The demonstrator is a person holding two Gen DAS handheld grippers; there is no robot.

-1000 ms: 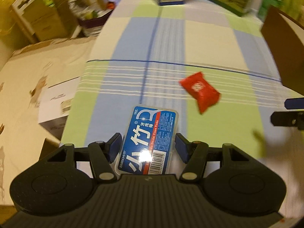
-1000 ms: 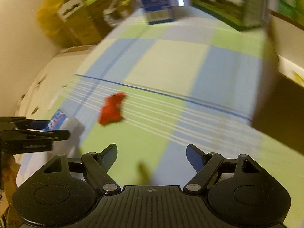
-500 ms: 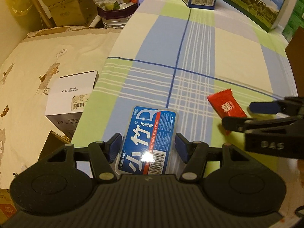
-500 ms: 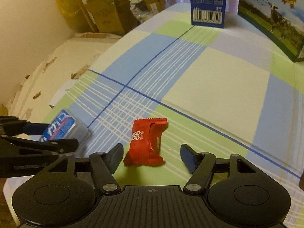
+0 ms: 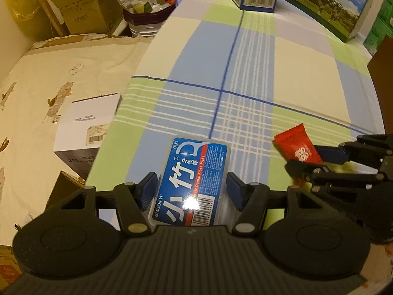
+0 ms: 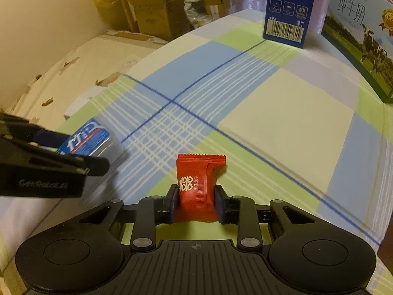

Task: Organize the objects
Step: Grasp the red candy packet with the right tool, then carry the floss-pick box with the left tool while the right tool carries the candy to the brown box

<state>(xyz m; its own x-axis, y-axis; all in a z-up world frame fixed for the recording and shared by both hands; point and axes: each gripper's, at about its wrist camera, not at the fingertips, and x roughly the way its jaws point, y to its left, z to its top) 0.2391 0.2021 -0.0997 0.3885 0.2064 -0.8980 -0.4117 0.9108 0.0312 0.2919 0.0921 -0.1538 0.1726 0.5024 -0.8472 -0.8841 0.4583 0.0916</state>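
A blue dental floss pick box sits between the fingers of my left gripper, which is shut on its sides just above the checked tablecloth. My right gripper is shut on a red candy packet, whose front end sticks out past the pads. In the left wrist view the right gripper comes in from the right, holding the red packet. In the right wrist view the left gripper reaches in from the left with the floss box.
A tall blue carton and a long milk box with cows stand at the table's far end. A brown box edge rises at the right. Left of the table lie a white box and stacked cardboard boxes.
My right gripper swung to the red packet, stood open around it half a second ago, and has now shut on it. The left gripper kept hold of the floss box.
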